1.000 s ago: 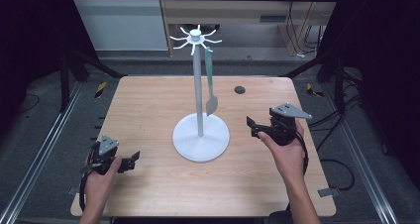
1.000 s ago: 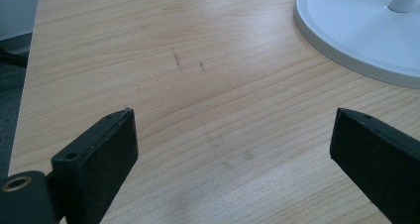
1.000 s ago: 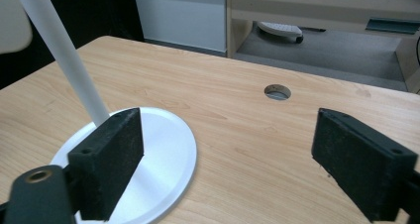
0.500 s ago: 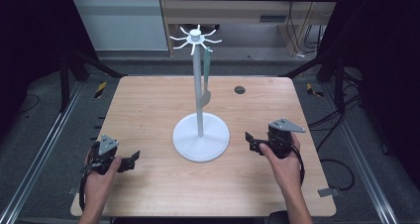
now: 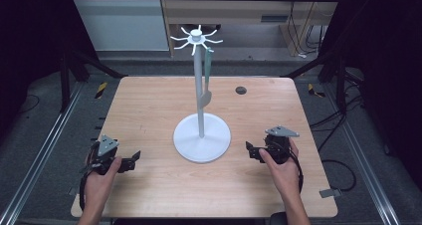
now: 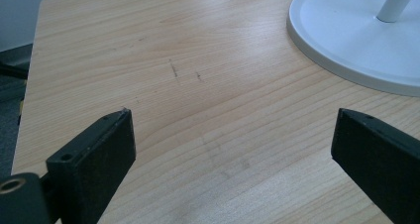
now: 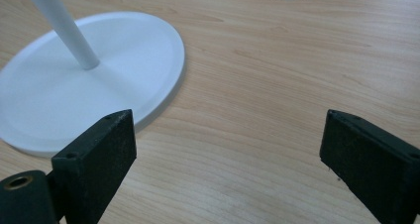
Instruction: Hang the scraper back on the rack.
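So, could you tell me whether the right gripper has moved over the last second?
Yes: the right gripper has pulled back toward the person, away from the white stand's base.

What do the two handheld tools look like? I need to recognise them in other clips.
Both are black. The left tool and right tool each carry a grey three-cornered plate on top and a dark trailing cable. The jaws are flat, rectangular black blocks. No sleeves show on the forearms.

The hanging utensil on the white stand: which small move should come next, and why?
Probably raise the right gripper toward the utensil, which hangs from a hook of the stand. Both grippers sit low by the table, open and empty, the right one nearer.
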`<state>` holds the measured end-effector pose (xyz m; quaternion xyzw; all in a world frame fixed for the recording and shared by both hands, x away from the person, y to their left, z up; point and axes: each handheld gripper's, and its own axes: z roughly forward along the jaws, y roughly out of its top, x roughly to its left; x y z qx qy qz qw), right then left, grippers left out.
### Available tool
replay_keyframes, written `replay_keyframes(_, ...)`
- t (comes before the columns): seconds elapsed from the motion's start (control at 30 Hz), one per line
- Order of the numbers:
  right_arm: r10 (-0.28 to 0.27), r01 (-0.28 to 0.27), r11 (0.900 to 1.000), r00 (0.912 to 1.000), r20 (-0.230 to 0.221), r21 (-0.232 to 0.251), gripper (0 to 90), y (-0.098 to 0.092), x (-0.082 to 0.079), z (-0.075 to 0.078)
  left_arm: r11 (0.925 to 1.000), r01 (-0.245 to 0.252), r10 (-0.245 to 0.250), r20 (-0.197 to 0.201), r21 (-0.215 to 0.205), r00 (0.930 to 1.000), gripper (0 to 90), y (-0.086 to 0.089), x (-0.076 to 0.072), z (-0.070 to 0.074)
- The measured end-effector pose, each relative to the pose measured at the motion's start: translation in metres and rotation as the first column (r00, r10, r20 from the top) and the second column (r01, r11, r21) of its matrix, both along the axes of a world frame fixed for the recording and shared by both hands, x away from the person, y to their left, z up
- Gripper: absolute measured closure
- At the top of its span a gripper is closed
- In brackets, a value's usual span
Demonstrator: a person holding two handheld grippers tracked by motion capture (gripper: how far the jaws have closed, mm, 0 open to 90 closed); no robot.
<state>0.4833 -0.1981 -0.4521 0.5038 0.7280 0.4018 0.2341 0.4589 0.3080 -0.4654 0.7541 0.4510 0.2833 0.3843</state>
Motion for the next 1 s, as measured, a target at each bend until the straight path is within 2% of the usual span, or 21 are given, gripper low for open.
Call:
replay_keyframes(0.13, -0.009, 0.008, 0.999, 0.9994, -0.034, -0.034, 7.7, -0.003, 0.003, -0.005, 1.0, 0.001, -0.001, -0.001, -0.002, 1.0, 3.1, 0.0, 0.0, 0.0)
replay_keyframes(0.27, -0.011, 0.009, 1.0, 0.9985, -0.054, -0.029, 8.9, -0.007, 0.005, -0.01, 1.0, 0.004, -0.004, -0.004, -0.004, 1.0, 3.1, 0.0, 0.0, 0.0)
replay_keyframes(0.4, -0.03, 0.028, 0.999, 0.9981, -0.053, -0.045, 11.4, -0.012, 0.007, -0.014, 1.0, 0.01, -0.01, -0.005, -0.001, 0.9999, 3.0, 0.0, 0.0, 0.0)
replay_keyframes(0.73, -0.037, 0.036, 0.999, 0.9984, -0.042, -0.023, 13.7, -0.025, 0.004, -0.021, 0.9998, 0.02, -0.02, -0.016, 0.005, 0.9997, 2.8, -0.003, 0.005, -0.003)
replay_keyframes(1.0, -0.066, 0.067, 0.998, 0.9971, 0.039, -0.021, 14.4, -0.029, 0.001, -0.025, 0.9996, 0.025, -0.025, -0.015, 0.011, 0.9996, 2.8, -0.005, 0.008, -0.004)
